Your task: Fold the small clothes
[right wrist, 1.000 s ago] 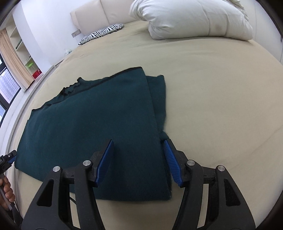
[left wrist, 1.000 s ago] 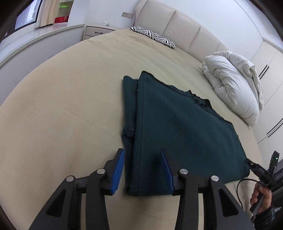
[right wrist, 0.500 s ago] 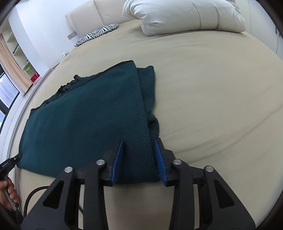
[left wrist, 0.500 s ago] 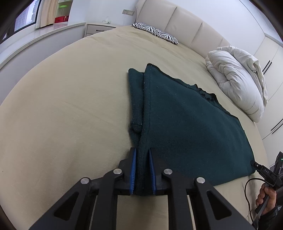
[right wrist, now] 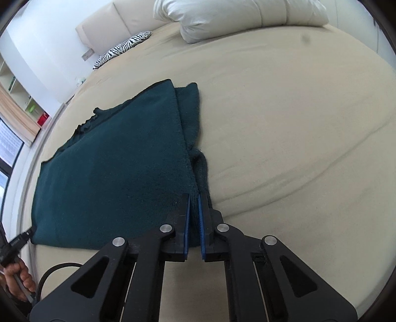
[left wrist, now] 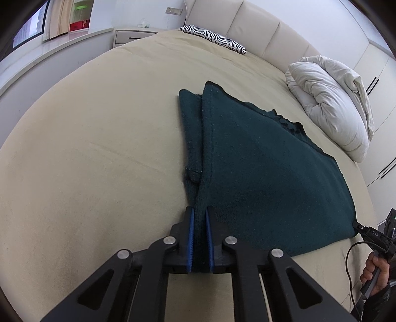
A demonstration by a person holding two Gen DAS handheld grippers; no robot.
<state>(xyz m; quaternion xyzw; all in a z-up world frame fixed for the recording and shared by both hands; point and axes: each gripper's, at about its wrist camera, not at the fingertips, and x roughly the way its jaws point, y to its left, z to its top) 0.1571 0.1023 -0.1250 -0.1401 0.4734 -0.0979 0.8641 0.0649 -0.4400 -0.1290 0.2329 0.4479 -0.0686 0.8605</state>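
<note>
A dark green knit garment [left wrist: 259,168] lies flat on the beige bed, its sleeves folded in under the side edges. In the left wrist view my left gripper [left wrist: 199,213] is shut on the garment's near left corner, cloth pinched between the blue pads. In the right wrist view the garment [right wrist: 118,168] spreads to the left, and my right gripper [right wrist: 194,198] is shut on its near right corner. The folded sleeve [right wrist: 191,111] runs along that right edge.
A white duvet bundle [left wrist: 331,106] lies at the bed's far right, also shown in the right wrist view [right wrist: 235,17]. A zebra-print pillow [left wrist: 212,42] sits by the headboard. A nightstand [left wrist: 133,37] and window ledge stand beyond the bed's left side.
Both grippers moved forward onto the garment's near corners and closed: the left shut first, the right narrowed and then shut on the cloth.
</note>
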